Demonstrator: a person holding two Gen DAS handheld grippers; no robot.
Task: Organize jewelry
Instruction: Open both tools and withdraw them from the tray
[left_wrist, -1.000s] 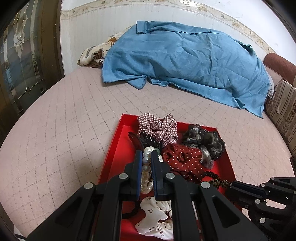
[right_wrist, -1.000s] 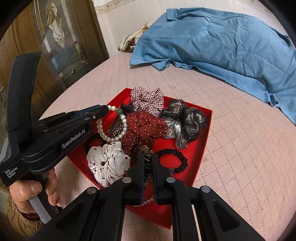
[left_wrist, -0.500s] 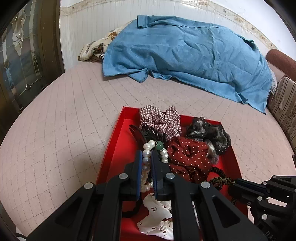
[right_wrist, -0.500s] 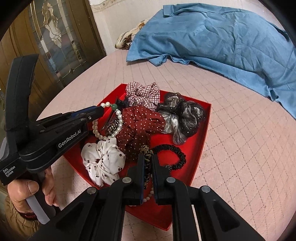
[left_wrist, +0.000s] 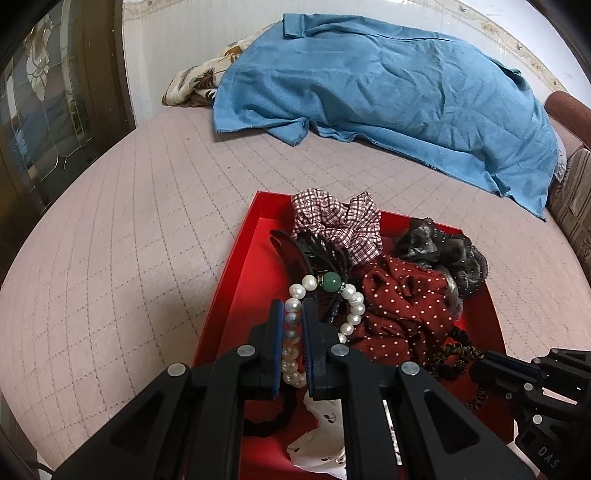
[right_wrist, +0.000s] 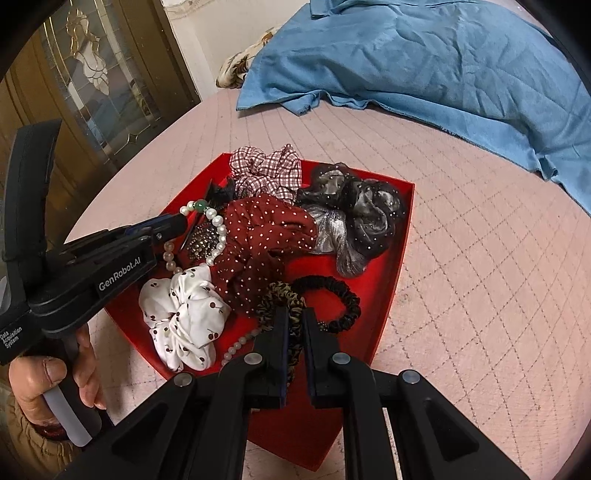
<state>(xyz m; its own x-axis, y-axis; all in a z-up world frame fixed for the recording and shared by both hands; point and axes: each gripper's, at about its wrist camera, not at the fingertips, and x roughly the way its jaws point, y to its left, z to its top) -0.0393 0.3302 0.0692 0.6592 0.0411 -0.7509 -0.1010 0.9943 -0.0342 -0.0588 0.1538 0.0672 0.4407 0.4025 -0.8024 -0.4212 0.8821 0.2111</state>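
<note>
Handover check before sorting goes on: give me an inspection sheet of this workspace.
Surface: pink quilted bed cover, bare around the tray.
Job's things: red tray heaped with scrunchies; pearl bracelet; leopard scrunchie; black hair tie.
Clutter: blue blanket at the far side.
Grippers: left gripper shut on the pearl bracelet; right gripper shut on the leopard scrunchie.
Cables: nothing seen.
Surroundings: glass-panelled door, white wall.

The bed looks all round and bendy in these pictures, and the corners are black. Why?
Both wrist views use a fisheye lens: it curves the pink quilt and leaves dark corners. In the left wrist view the pearl bracelet is sharp; in the right wrist view the red tray is evenly lit, without glare.
</note>
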